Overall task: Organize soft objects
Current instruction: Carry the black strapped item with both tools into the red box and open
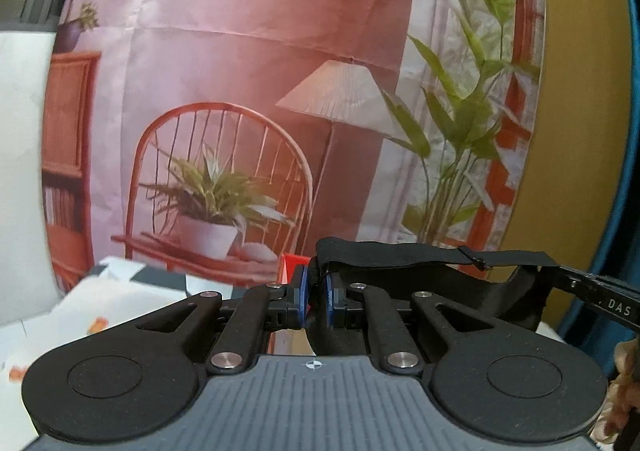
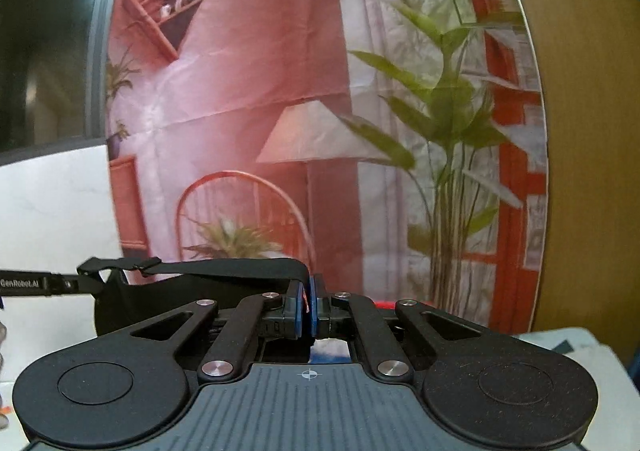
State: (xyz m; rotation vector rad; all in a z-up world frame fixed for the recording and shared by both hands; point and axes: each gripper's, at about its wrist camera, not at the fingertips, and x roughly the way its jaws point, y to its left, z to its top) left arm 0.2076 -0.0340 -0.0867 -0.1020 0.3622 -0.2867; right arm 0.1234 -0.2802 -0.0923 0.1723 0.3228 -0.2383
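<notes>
1. Both grippers have hold of the same black fabric item (image 1: 424, 255), some kind of soft piece with an elastic strap and a padded dark body. It's stretched out in the air between them, off the table.
2. The left gripper (image 1: 316, 301) has its jaws pinched nearly together, clamped on the left end of the fabric. You can see the black cloth bunched between the blue pads (image 1: 301, 291).
3. From that view the strap runs off to the right, where the tip of the right gripper (image 1: 592, 291) shows at the edge, gripping the other end.
4. The right gripper (image 2: 307, 305) in its own view is also closed down tight, with the strap's end tucked between its blue pads (image 2: 297, 305). There's a tiny bit of something orange showing in the gap too; I can't tell what.
5. The strap (image 2: 224, 266) goes leftward from there, and the padded body of the item (image 2: 132, 303) hangs below it.
6. At the far left of that view the left gripper (image 2: 68, 284) shows as a thin black finger tip holding the strap's other end.
7. Behind it all hangs a printed backdrop (image 1: 248, 63) of a pink room with a chair, lamp and plants.
8. A white table surface (image 1: 120, 307) with small orange prints sits low at the left, and a red thing (image 1: 289, 269) peeks out just past the left gripper's fingers.
</notes>
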